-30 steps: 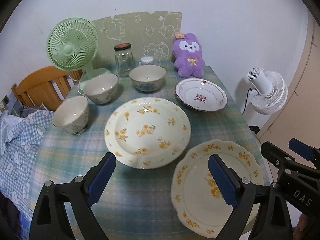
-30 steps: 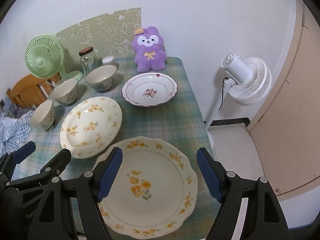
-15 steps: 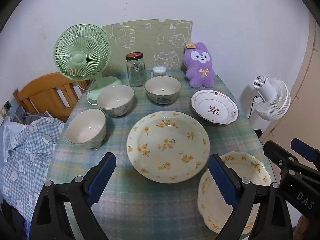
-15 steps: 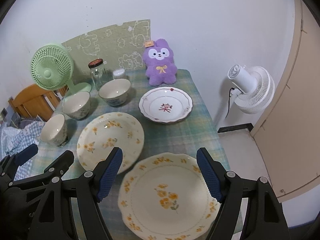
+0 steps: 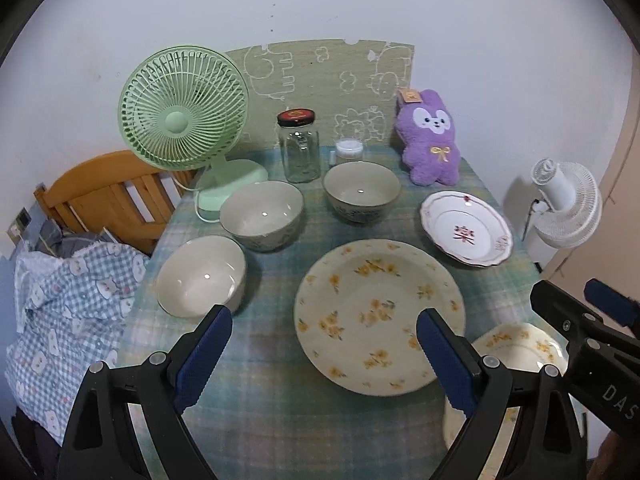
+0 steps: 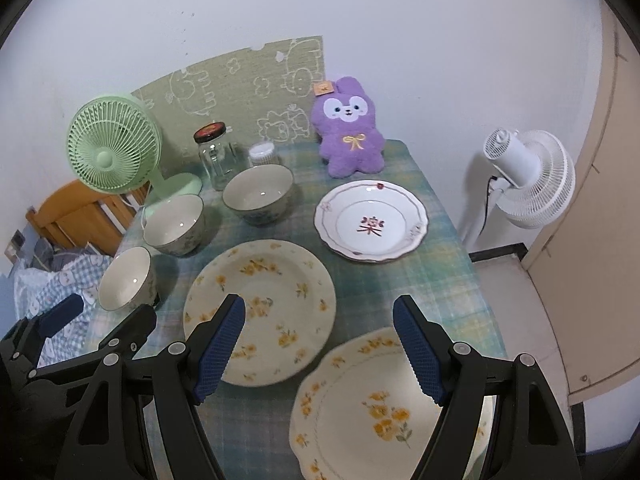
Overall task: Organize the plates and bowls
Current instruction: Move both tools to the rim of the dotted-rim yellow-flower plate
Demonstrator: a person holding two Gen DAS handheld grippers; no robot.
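Three bowls stand on the table's left: a near bowl, a middle bowl and a far bowl. A large yellow-flowered plate lies in the middle, a scalloped yellow-flowered plate at the near right corner, a red-patterned white plate at the far right. My left gripper is open and empty above the near table edge. My right gripper is open and empty above the gap between the two yellow-flowered plates.
A green desk fan, a glass jar, a small white container and a purple plush rabbit stand at the back. A wooden chair and checked cloth are left; a white floor fan is right.
Both grippers have pulled back and risen, so the plates and bowls sit lower and farther in view. Both stay open. Nothing on the table has moved.
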